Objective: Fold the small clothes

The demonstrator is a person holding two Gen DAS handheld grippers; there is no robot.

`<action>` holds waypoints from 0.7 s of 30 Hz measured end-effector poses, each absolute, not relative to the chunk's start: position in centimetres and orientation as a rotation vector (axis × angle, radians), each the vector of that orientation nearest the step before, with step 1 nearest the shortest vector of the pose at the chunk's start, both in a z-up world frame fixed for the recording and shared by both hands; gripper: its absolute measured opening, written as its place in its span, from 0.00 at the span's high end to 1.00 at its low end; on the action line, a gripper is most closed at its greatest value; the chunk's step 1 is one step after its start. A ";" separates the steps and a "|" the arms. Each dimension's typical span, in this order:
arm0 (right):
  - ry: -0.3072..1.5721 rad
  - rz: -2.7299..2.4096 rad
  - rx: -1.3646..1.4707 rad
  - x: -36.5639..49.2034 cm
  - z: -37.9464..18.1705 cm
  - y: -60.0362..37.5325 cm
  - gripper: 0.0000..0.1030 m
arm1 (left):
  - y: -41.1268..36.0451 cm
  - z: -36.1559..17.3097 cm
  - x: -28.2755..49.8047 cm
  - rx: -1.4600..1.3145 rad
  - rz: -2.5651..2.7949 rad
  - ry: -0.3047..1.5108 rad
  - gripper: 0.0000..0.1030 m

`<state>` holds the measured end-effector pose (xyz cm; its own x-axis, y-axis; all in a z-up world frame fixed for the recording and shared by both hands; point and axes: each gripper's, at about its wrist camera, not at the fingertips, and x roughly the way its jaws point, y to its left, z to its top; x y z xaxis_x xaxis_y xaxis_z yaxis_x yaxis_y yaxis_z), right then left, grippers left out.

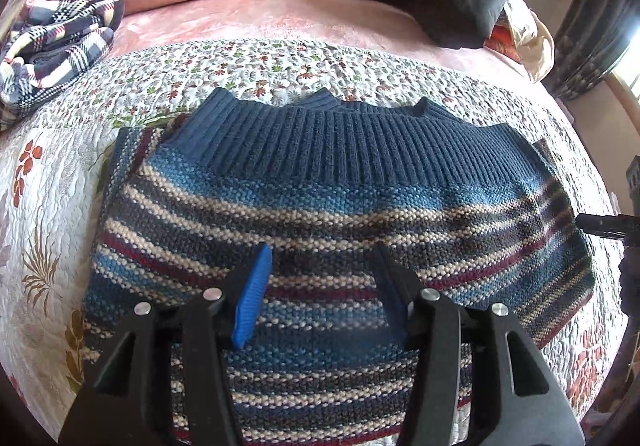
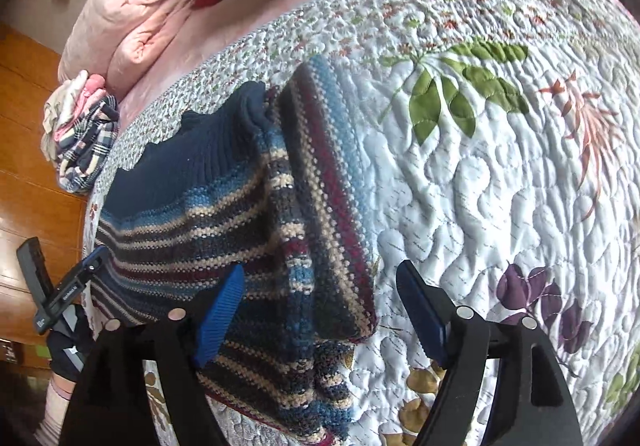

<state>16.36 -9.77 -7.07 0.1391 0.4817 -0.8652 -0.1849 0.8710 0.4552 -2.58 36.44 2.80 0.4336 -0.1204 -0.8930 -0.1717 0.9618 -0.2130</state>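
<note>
Left wrist view: the left gripper [image 1: 320,286], jaws released, hovers at six o'clock over the striped sweater [image 1: 320,197], spread flat on the quilt [image 1: 52,181] for folding. The right gripper [image 2: 320,310], jaws also released, straddles its folded-in sleeve [image 2: 332,205].

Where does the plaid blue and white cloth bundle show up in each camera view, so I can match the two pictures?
Left wrist view: plaid bundle at far upper left, on the pink cover beside the floral quilt's edge.
Right wrist view: plaid bundle at the left edge, mid-height, below the pink comforter.
Shared landmark: the striped sweater's navy ribbed collar.
</note>
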 end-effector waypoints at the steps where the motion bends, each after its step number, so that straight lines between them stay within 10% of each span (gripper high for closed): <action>1: 1.360 0.493 0.275 16.4 -7.6 -9.9 0.24 | 36.4 2.5 -2.5 -0.297 0.029 1.134 0.50; 7: 1.361 0.507 0.267 16.3 -8.6 -9.9 0.24 | 37.0 1.0 -2.8 -0.312 0.027 1.154 0.47; 12: 1.358 0.556 0.292 16.4 -8.5 -9.2 0.59 | 37.5 0.8 -2.9 -0.336 0.021 1.154 0.46; 21: 1.342 0.542 0.304 16.3 -9.1 -9.7 0.68 | 37.7 0.4 -3.1 -0.346 0.007 1.151 0.45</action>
